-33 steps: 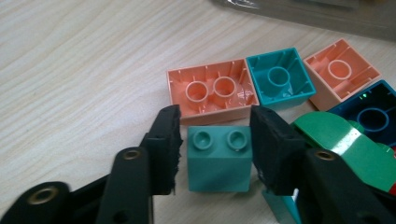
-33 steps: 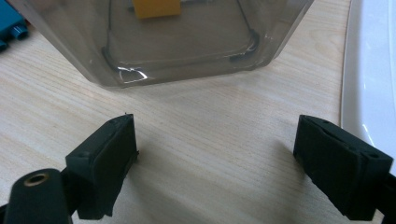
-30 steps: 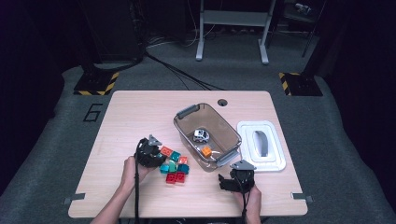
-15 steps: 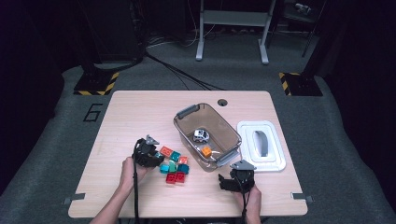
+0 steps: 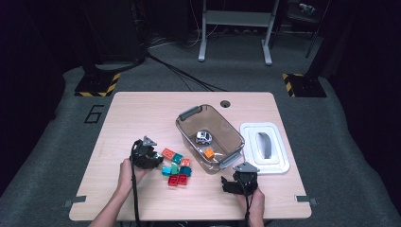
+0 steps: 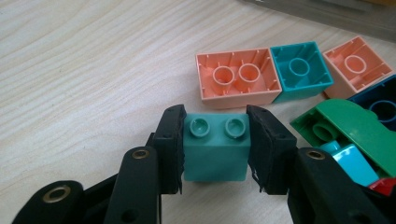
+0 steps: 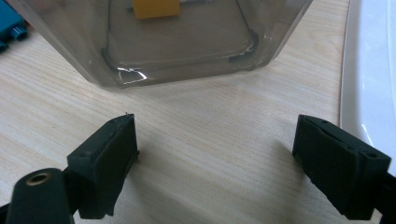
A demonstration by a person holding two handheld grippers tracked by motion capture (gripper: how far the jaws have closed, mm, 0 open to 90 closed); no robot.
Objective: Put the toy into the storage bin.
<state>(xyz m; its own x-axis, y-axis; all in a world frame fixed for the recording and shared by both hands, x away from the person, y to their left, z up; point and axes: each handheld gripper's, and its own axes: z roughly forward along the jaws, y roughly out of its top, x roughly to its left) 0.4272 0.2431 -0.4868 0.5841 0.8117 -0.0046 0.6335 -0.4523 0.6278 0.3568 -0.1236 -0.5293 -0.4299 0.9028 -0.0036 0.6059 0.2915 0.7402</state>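
My left gripper [image 6: 215, 140] is clamped on the teal two-stud brick [image 6: 215, 148], studs up, at the pile's left edge; the clear bin [image 5: 210, 137] lies up and right across the pile; my right gripper [image 7: 215, 161] rests wide and empty nearer it.

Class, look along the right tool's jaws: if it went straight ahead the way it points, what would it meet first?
Probably the near wall of the clear plastic bin. The right tool stands open over bare table, with nothing between it and the bin; the gap's depth is hard to judge.
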